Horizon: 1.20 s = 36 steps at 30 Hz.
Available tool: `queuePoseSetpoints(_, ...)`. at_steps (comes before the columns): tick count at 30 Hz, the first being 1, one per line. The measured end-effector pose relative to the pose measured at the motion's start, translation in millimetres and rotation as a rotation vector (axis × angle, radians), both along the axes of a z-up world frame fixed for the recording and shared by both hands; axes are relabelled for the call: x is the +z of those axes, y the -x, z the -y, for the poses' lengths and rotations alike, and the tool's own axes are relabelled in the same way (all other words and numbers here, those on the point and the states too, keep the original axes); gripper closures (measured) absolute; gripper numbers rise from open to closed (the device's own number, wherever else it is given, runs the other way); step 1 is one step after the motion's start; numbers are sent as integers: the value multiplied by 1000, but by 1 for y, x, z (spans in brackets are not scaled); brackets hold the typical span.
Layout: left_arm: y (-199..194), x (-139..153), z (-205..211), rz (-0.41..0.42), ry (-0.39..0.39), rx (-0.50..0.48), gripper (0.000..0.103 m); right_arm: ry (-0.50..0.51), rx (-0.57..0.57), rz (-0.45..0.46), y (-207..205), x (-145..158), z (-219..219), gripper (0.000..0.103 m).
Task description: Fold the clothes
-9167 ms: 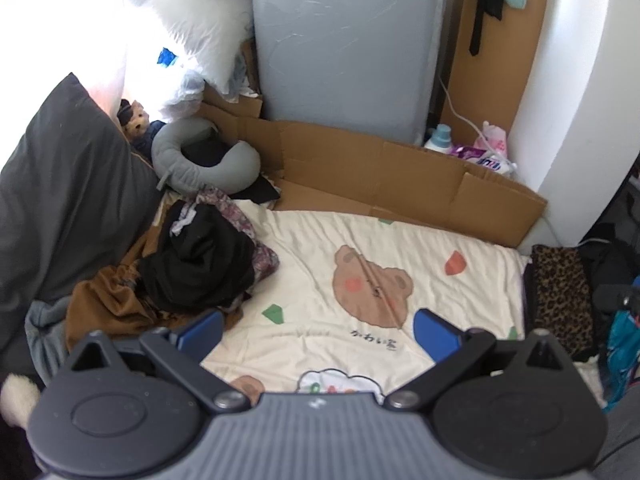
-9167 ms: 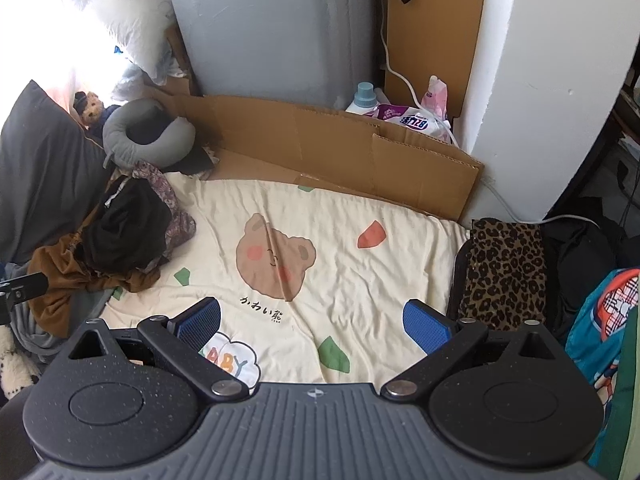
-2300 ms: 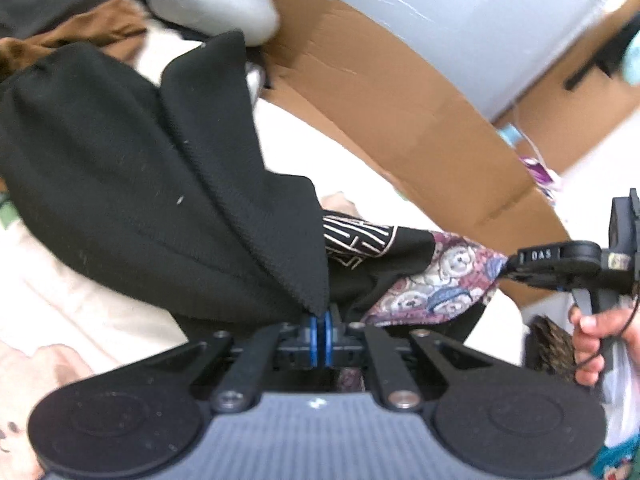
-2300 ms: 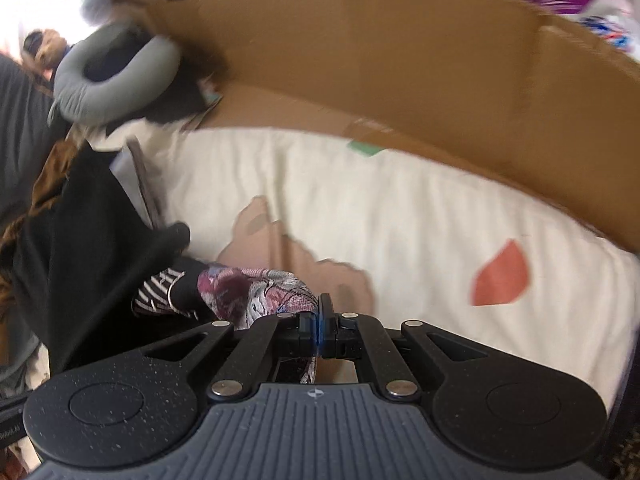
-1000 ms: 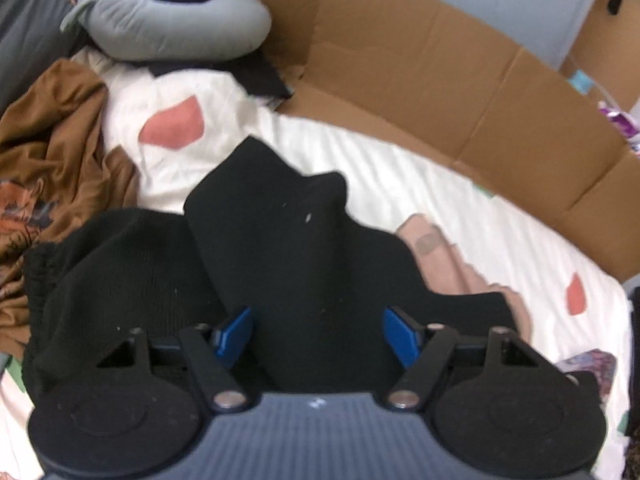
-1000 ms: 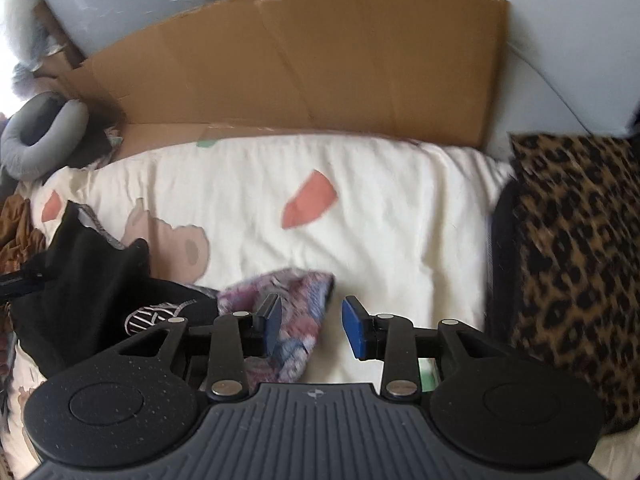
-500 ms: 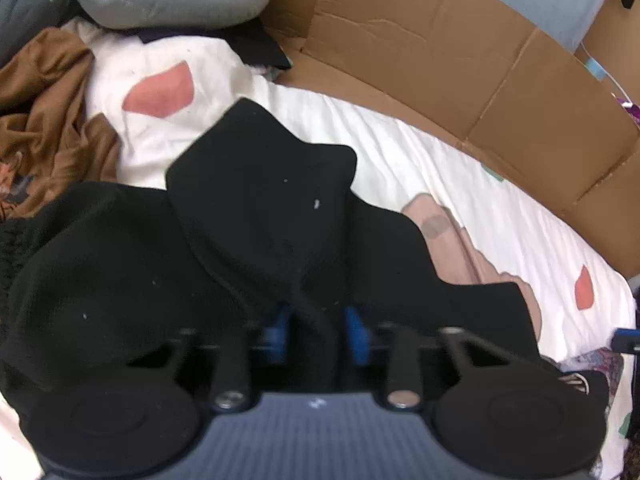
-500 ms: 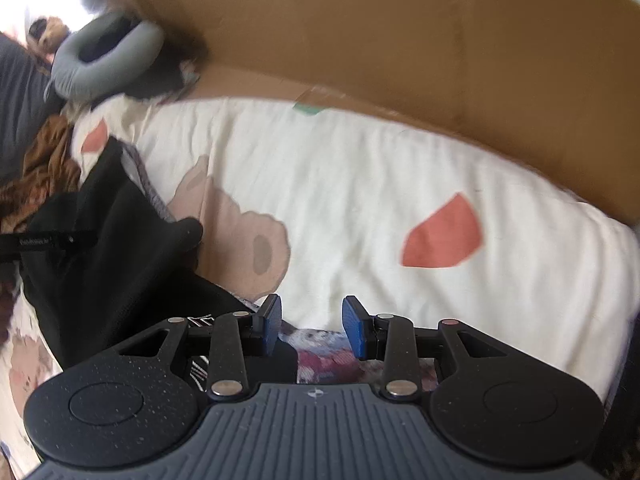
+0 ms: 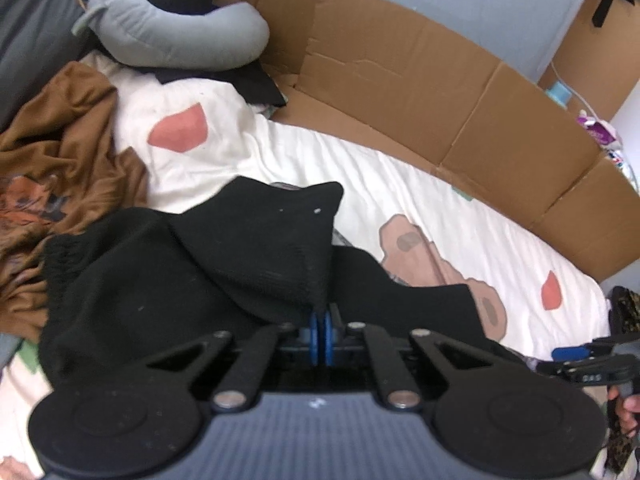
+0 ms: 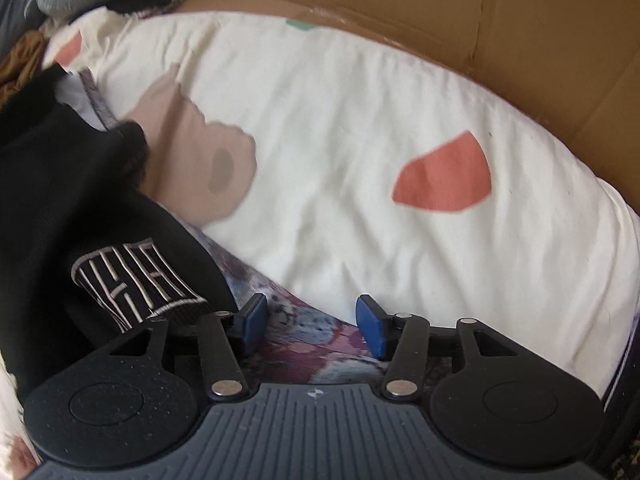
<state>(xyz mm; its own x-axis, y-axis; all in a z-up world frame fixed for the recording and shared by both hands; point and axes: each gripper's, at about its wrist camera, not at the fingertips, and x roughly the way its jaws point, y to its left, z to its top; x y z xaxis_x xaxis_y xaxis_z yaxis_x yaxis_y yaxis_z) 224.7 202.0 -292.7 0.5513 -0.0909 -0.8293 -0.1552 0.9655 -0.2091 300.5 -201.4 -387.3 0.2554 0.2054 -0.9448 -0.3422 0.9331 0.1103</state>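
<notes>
The black garment [image 9: 168, 280] is matt knit cloth with a fine ribbed weave and specks of lint, its logo patch [image 10: 136, 280] stitched in pale thread; under it lies a smoother printed patterned cloth [image 10: 312, 340], and the cream bedsheet [image 9: 400, 184] is soft, slightly creased cotton-like fabric. The cardboard wall [image 9: 460, 92] is plain matt brown paperboard with creases, the grey neck pillow [image 9: 172, 40] smooth matt fabric, the brown garment [image 9: 60, 148] a drapey cloth with faint sheen. Both grippers, left [image 9: 322, 332] and right [image 10: 312, 322], look like matt black plastic with grainy discs, ribbed grey housings, shiny metal rivets and blue rubbery pads [image 10: 370, 326].
</notes>
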Motion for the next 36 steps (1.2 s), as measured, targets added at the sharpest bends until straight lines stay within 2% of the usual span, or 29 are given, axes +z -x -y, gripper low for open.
queuePoseSetpoints(7, 49, 28, -16, -5, -13, 41, 100, 54, 72, -6, 23, -2, -4, 44)
queuePoseSetpoints(10, 71, 40, -24, -9, -22, 65, 100, 69, 94, -13, 34, -2, -3, 47)
queuePoseSetpoints(11, 79, 45, -27, -11, -25, 73, 100, 71, 102, -21, 37, -2, -3, 50)
queuePoseSetpoints(15, 108, 58, -34, -18, -37, 99, 100, 83, 140, -38, 52, -3, -7, 87)
queuePoseSetpoints(18, 125, 65, -38, -20, -45, 117, 100, 95, 155, -22, 62, 2, -11, 98)
queuePoseSetpoints(28, 186, 82, -55, -37, -67, 207, 100, 99, 103, 40, 89, 47, -3, 100)
queuePoseSetpoints(36, 244, 81, -68, -85, -80, 281, 100, 46, 93, 24, 129, 72, 2, 100)
